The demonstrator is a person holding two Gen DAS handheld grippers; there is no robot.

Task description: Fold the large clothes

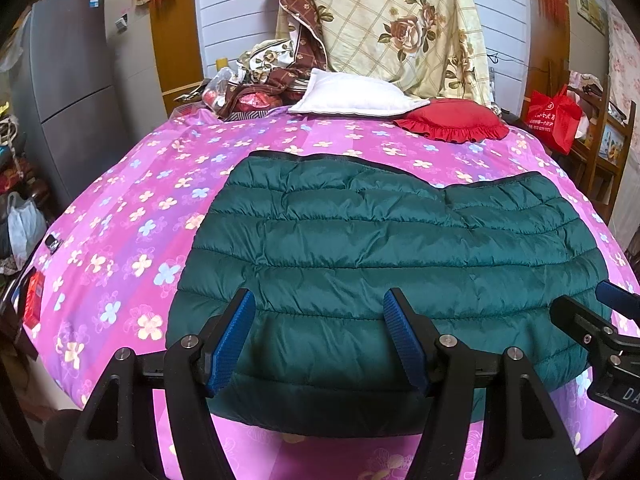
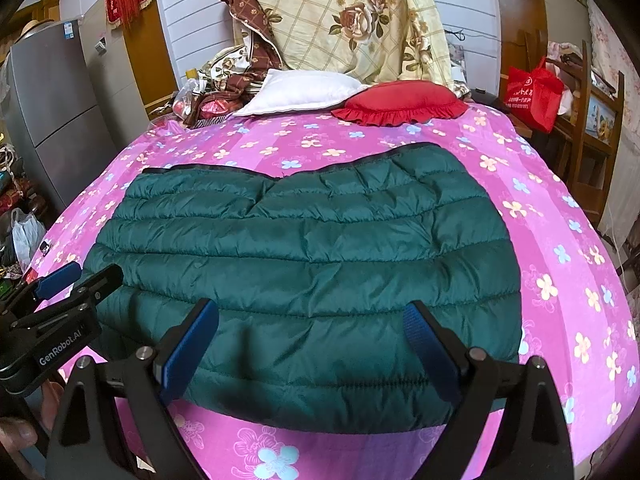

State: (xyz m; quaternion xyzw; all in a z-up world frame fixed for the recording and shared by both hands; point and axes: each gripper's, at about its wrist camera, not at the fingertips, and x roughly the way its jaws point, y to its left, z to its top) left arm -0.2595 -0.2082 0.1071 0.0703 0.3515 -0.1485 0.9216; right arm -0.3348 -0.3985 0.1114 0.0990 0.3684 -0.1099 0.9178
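A dark green quilted puffer jacket [image 1: 380, 248] lies folded into a broad rectangle on the pink flowered bedsheet [image 1: 132, 216]; it also shows in the right wrist view [image 2: 304, 260]. My left gripper [image 1: 320, 340] is open and empty, its blue pads spread above the jacket's near left part. My right gripper [image 2: 312, 344] is open and empty above the jacket's near right part. Each gripper shows at the edge of the other's view: the right one [image 1: 600, 320], the left one [image 2: 60, 280].
A white pillow [image 1: 352, 94] and a red ruffled cushion [image 1: 452, 120] lie at the head of the bed, with a floral quilt [image 1: 400, 20] piled behind. A grey fridge [image 1: 68, 92] stands left; a red bag [image 1: 554, 118] hangs on shelving at right.
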